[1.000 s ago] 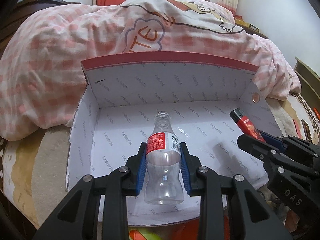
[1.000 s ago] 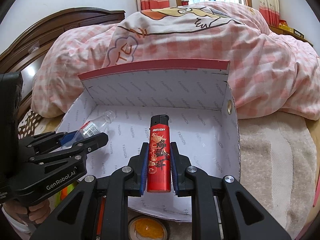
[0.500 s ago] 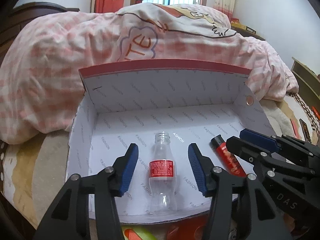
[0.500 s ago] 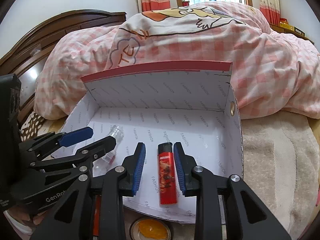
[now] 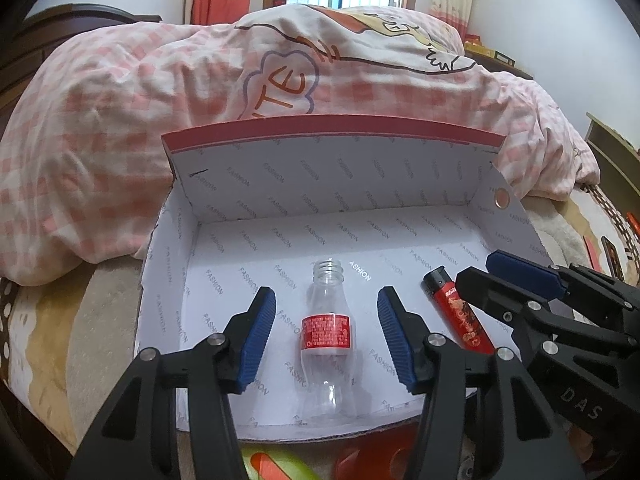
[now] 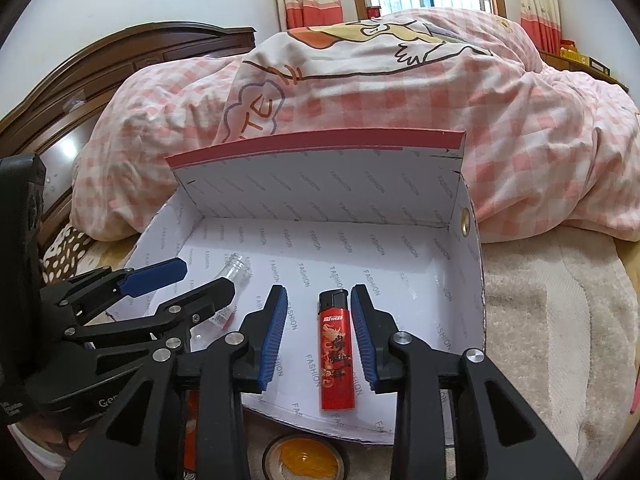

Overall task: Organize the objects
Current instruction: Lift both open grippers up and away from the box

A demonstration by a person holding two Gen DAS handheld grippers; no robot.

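Observation:
A white cardboard box (image 5: 400,184) with a red top edge lies open on the bed; it also shows in the right wrist view (image 6: 320,184). A clear plastic bottle (image 5: 327,344) with a red label lies on the box floor between my left gripper's (image 5: 326,318) open blue pads, untouched. A red lighter (image 6: 337,354) lies on the box floor between my right gripper's (image 6: 318,316) open pads, also free. The lighter (image 5: 458,316) shows in the left wrist view beside the right gripper (image 5: 492,276). The bottle neck (image 6: 236,266) shows past the left gripper (image 6: 200,280).
A pink checked quilt (image 5: 280,72) is piled behind the box. A dark wooden headboard (image 6: 100,76) stands at the left. A round tin with an orange top (image 6: 306,458) and red and green items (image 5: 360,460) lie in front of the box. A beige blanket (image 6: 560,320) covers the bed at the right.
Both grippers opened and let go: the bottle and the lighter now lie on the box floor. Both grippers have drawn back slightly and their jaws have widened.

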